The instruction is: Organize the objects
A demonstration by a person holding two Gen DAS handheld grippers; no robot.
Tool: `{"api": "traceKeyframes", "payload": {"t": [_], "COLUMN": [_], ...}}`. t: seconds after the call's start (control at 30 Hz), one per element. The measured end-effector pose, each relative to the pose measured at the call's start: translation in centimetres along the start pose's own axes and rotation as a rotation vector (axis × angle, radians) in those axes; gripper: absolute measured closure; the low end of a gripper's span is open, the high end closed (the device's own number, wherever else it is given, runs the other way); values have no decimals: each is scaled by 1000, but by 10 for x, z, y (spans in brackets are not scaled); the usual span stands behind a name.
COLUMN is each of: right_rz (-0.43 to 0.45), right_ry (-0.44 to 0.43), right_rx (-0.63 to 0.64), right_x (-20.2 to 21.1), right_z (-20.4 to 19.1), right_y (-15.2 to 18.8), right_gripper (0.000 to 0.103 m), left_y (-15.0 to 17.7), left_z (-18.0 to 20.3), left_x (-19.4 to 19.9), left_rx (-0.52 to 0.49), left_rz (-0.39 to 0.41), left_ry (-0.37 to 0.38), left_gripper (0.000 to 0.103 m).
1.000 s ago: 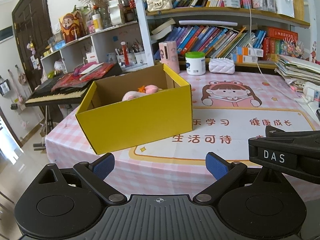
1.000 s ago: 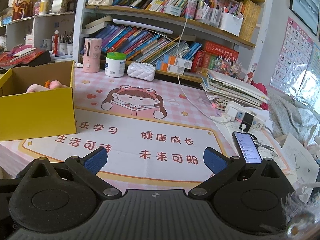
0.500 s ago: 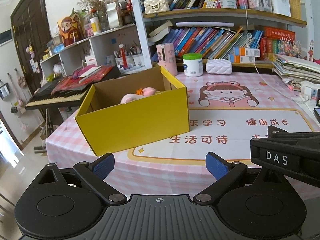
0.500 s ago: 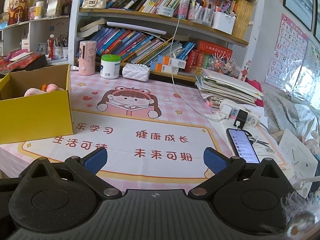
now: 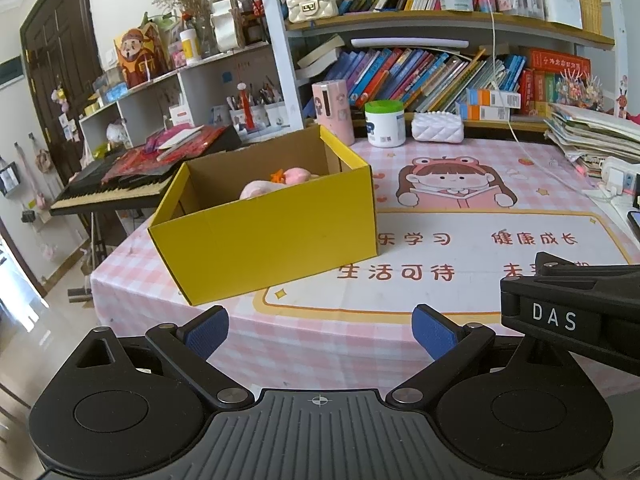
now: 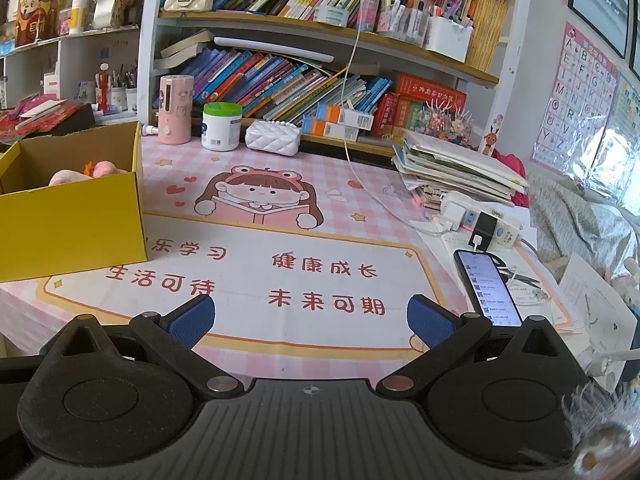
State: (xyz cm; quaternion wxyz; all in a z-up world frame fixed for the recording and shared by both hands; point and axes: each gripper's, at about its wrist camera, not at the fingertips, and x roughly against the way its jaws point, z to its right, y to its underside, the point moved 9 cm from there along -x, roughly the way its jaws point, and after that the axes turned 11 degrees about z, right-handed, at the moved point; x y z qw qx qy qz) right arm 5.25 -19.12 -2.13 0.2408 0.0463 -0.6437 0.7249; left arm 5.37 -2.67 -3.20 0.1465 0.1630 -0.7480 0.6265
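A yellow cardboard box [image 5: 272,236] stands open on the left part of the table, also in the right wrist view [image 6: 72,220]. A pink plush toy [image 5: 276,182] lies inside it, with an orange bit on top. My left gripper [image 5: 320,330] is open and empty, held back from the table's front edge, in front of the box. My right gripper [image 6: 310,320] is open and empty over the front edge of the printed mat [image 6: 304,256]. The right gripper's body [image 5: 568,312] shows at the right of the left wrist view.
At the back stand a pink canister [image 6: 176,110], a white jar with a green lid [image 6: 222,126] and a white quilted pouch [image 6: 274,140]. A phone [image 6: 488,288], a power strip [image 6: 484,224] and a paper stack [image 6: 452,168] lie at right. A keyboard [image 5: 112,190] stands left of the table.
Both grippers have drawn back and risen slightly from the table, so the box and mat look smaller. Both stay open and empty.
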Motion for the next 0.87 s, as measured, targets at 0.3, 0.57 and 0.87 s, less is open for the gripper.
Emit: {"api": "traceKeyframes", "payload": {"t": [0.3,0.57,0.87], "right_rz": [-10,-18,-27], "right_ry": [0,-4,-12], "right_rx": [-5,-6,-7], "right_x": [-4,-6,-9], "right_z": [0,-2,-10], "right_y": [2,3,3], "right_gripper": [0,0,0], "left_y": [1,2,5], "left_z": [2,1,-5], "left_x": [-3,-6,-11], "left_rx": [8,15,31], "left_rz": [-12,-21,-35], "left_ry": [9,10,16], "left_gripper": [3,3,3]}}
